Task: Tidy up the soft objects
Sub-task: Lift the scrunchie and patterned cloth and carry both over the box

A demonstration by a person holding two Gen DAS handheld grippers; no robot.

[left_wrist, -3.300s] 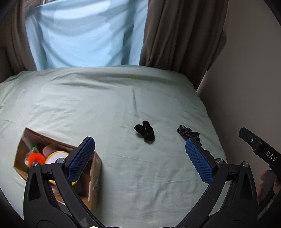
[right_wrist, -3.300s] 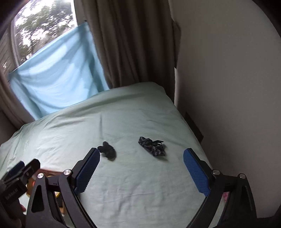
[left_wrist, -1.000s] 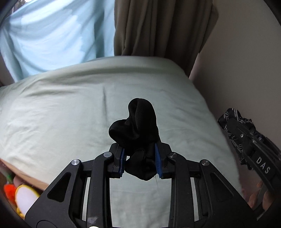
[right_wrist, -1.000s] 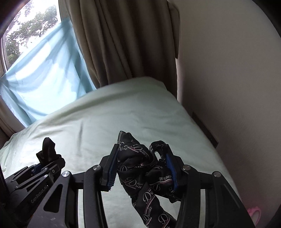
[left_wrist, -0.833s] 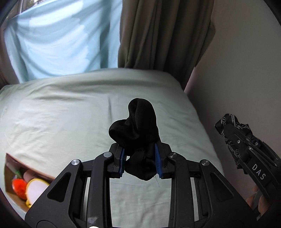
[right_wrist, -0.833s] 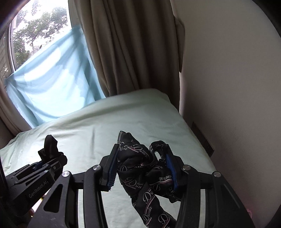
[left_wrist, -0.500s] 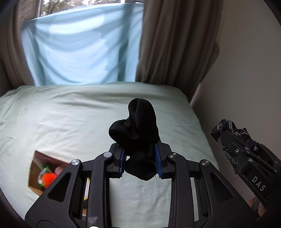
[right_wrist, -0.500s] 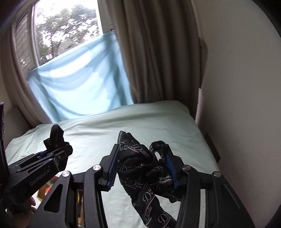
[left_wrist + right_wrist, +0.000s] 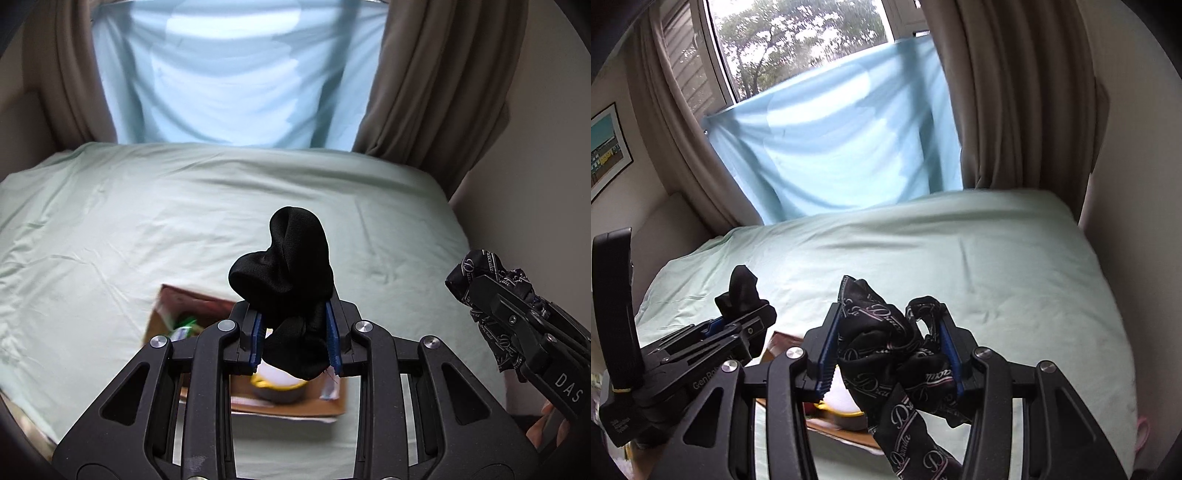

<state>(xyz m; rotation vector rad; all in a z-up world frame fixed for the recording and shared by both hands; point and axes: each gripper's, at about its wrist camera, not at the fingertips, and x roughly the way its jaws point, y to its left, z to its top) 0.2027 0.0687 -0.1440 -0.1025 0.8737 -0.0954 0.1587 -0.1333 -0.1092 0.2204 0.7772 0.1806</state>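
My left gripper is shut on a plain black sock, bunched up between its blue pads. It hangs above the open cardboard box on the pale green bed. My right gripper is shut on a black patterned cloth with pale script lettering, which dangles below the pads. In the left wrist view the right gripper and its patterned cloth sit at the right edge. In the right wrist view the left gripper holds the black sock at the left.
The box holds several items, among them a white and yellow round object and something green. A light blue sheet hangs between brown curtains behind the bed. A wall runs along the bed's right side.
Both grippers have lifted and swung left with their cloths held. The cardboard box has moved from the left edge of the left wrist view to directly under the left gripper.
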